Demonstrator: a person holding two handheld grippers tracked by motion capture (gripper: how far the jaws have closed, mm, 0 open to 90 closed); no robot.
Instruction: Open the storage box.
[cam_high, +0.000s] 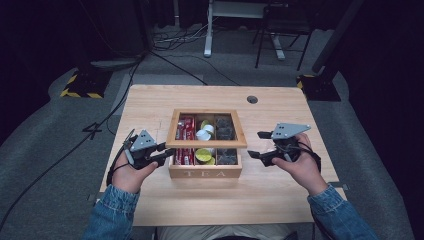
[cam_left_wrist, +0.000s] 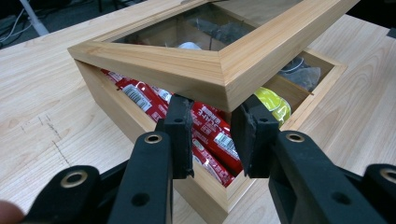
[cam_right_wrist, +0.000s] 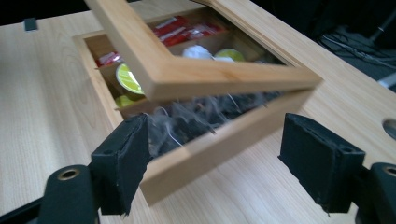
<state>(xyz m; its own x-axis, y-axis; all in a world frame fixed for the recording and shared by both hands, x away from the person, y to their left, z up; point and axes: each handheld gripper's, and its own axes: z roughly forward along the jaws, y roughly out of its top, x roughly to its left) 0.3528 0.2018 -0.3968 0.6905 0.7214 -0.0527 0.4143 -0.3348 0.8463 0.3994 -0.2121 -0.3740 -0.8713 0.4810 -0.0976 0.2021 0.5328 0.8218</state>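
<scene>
The wooden tea box (cam_high: 205, 172) sits mid-tabletop (cam_high: 150, 100), nearer the person's edge, with its glass-paned lid (cam_high: 206, 143) propped partway up, so from the high view the lid frame cuts across the middle of the compartments and you can't see what's under that strip. Contents are small from up there: red packets (cam_high: 185, 128) on the left, pale and yellow-green round pods (cam_high: 205, 155) in the middle, something dark and crumpled on the right that I honestly can't identify. The left gripper view gets closer: the left hand-held gripper (cam_left_wrist: 210, 133) is clamped on the raised lid's near corner, with red packets (cam_left_wrist: 210, 135) and a yellow pod (cam_left_wrist: 275, 105) visible under the frame, though the glass glare hides most of what's behind. The right gripper view is a bit blurry; its right hand-held gripper (cam_right_wrist: 233, 154) has jaws spread wide with the box's corner sitting between them, pads not touching the wood. In the high view that right hand-held gripper (cam_high: 255, 145) hangs off the box's right side, well clear. The dark stuff (cam_right_wrist: 196, 121) looks like greyish tangled bags with strings here, still hard to say.
</scene>
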